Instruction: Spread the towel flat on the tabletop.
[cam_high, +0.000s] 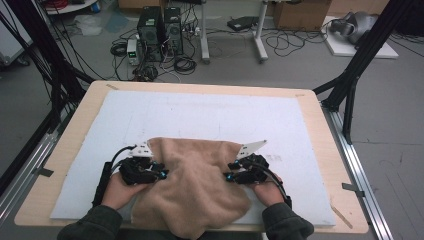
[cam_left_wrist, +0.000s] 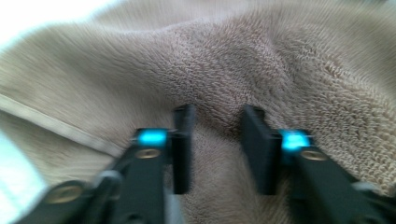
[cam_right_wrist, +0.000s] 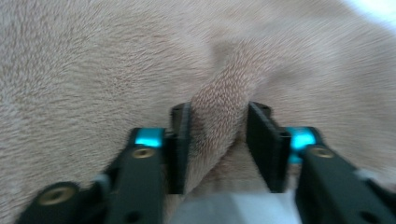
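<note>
Lying rumpled on the white mat (cam_high: 200, 115) at the table's near edge, the tan towel (cam_high: 192, 185) has a raised fold between each gripper's parted jaws: left gripper (cam_left_wrist: 215, 148) and right gripper (cam_right_wrist: 218, 147) flank it.

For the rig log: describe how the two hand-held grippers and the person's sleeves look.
The left hand-held gripper and right hand-held gripper are black, each with a pale three-cornered plate on top, a black trailing cable and small cyan lights beside two flat black jaws. The sleeves are dark olive-grey.
</note>
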